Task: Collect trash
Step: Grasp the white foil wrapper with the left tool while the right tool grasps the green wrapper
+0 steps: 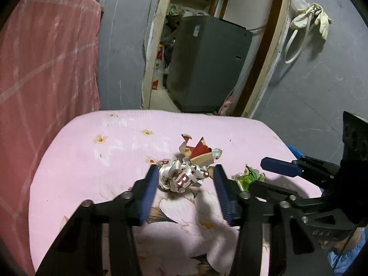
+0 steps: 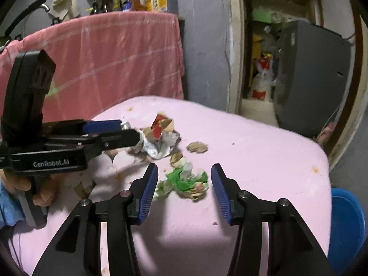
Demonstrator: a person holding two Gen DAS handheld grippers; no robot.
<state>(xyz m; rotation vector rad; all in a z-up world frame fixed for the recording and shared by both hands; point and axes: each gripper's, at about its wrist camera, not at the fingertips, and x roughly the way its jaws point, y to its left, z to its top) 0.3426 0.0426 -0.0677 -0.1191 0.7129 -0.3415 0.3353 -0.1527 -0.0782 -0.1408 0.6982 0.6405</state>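
A crumpled white and red wrapper [image 1: 184, 177] lies on the pink cloth-covered table [image 1: 92, 161], with torn red and brown card scraps [image 1: 197, 151] just behind it. My left gripper [image 1: 186, 172] is open with its blue pads on either side of the wrapper. A crumpled green wrapper [image 2: 186, 180] lies to the right, and my right gripper [image 2: 184, 172] is open around it. The green wrapper also shows in the left wrist view [image 1: 249, 177]. The left gripper [image 2: 128, 131] shows in the right wrist view at the white wrapper [image 2: 158, 147].
A blue bin [image 2: 345, 225] stands by the table's right edge. A pink cloth [image 1: 46, 69] hangs at the left. A grey washing machine [image 1: 207, 64] stands in the doorway behind. Small brown scraps [image 2: 196, 147] lie on the table.
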